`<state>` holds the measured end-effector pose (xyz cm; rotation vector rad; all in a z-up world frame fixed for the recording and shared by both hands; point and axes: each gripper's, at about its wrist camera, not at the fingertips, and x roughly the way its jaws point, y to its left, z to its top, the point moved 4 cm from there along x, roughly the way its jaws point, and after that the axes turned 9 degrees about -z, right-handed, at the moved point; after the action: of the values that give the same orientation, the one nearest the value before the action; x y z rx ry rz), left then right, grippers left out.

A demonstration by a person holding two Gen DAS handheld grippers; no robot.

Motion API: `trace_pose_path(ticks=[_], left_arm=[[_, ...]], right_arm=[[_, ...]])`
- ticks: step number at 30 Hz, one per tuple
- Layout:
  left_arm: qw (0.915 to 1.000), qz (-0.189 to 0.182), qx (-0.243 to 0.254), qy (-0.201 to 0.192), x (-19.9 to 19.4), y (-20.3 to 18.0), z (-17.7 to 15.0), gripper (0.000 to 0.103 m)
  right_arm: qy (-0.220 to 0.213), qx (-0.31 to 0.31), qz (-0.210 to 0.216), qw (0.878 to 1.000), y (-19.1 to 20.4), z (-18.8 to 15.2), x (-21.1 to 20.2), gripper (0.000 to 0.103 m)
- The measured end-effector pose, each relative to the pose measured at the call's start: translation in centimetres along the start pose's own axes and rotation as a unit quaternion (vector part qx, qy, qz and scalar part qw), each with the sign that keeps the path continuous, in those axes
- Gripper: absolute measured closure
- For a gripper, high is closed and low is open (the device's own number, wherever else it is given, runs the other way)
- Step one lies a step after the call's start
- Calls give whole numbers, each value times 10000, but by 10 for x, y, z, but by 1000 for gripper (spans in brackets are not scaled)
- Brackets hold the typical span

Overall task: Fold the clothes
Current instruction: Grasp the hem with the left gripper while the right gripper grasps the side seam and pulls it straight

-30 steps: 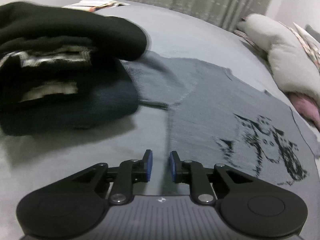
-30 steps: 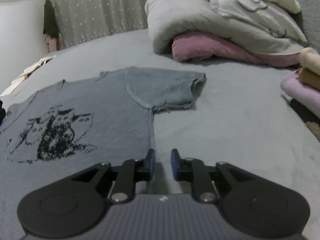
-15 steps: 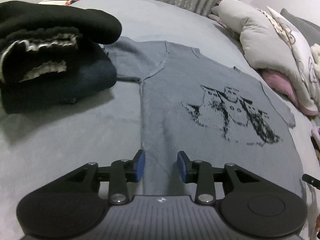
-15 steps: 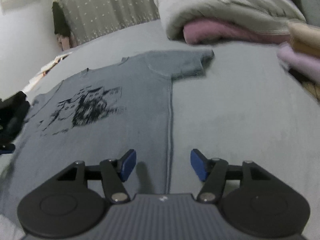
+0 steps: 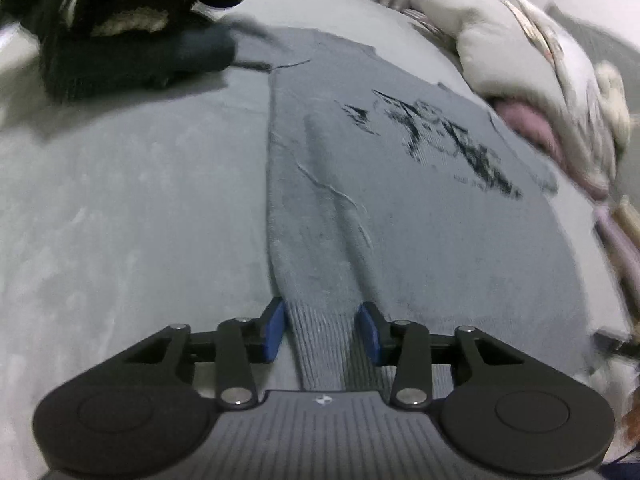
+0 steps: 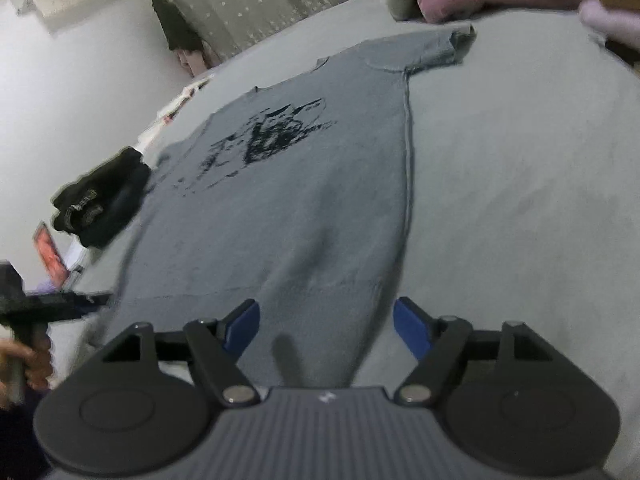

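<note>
**Both tools straddling the hem corners of a flat T-shirt**

The grey T-shirt point(image 5: 400, 200) is lying face up on the bed point(image 5: 120, 208), printed graphic point(image 6: 268, 136) showing, hem nearest the cameras. The left tool point(image 5: 322, 330) is sitting partly open with the ribbed hem corner between its blue pads point(image 5: 272, 330), not yet pinched. The right tool point(image 6: 326, 328) is gaping wider over the opposite hem corner, holding nothing. This paired placement is probably preparing a lift of the hem towards the collar. A dark folded pile point(image 5: 132, 32) is crowding the left sleeve, partly hiding it. Motion blur is softening the bedding heap point(image 5: 540, 80), and pad contact with the cloth is hard to judge.
</note>
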<state>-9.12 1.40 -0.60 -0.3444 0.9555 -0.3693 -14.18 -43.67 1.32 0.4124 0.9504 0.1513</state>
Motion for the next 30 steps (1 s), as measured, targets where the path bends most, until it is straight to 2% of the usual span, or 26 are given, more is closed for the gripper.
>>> trace_pose_path(ticks=[2,3,4,5,7,10,14,19,21,24,26,27,28,29,30], left_arm=[[9998,58,173,15,1,-8,-1,96],[9999,-30,103,36,1,-10,-1,97],[9999,-32,105,33,0,-11,0,98],[9999,-24,122,32,0,-12,1,99],[9999,-42,115,30,-1,-13,2,99],[10000,-65,29,24,-3,-10,3,100],[9999,-33,95,17,-15,-12,3,100],[9999,-48,109,-9,-27,-12,4,100],[9999,-62,66,95,-27,-9,2,99],[9997,-7,-141,175,-29,1,2,98],[9996,144,-184,142,-33,6,5,92],[9995,253,-160,92,-36,8,7,90],[9992,361,-137,42,-38,10,10,80],[9989,463,-119,-12,-40,11,12,69],[9984,549,-113,-75,-42,12,15,64]], right_arm=[[8,-137,-260,9996,4,0,-1,46],[39,-320,-447,9985,10,0,-2,62],[78,-422,-526,9977,13,0,-3,87],[112,-485,-567,9972,16,-1,-3,94],[121,-598,-683,9958,22,-2,-6,95],[6,-632,-941,9936,22,-5,-11,96],[-111,-973,-1227,9876,34,-5,-24,96],[-205,-1022,-1206,9872,38,3,-39,95],[-132,-974,-1288,9868,33,1,-39,95],[-81,-874,-1383,9865,21,-2,-38,91],[-128,-778,-1456,9862,13,-3,-40,81],[-144,-762,-1476,9860,12,-2,-41,68],[-192,-742,-1540,9851,8,-2,-43,60],[-250,-717,-1600,9842,5,0,-45,58],[-304,-694,-1646,9835,2,3,-47,51]])
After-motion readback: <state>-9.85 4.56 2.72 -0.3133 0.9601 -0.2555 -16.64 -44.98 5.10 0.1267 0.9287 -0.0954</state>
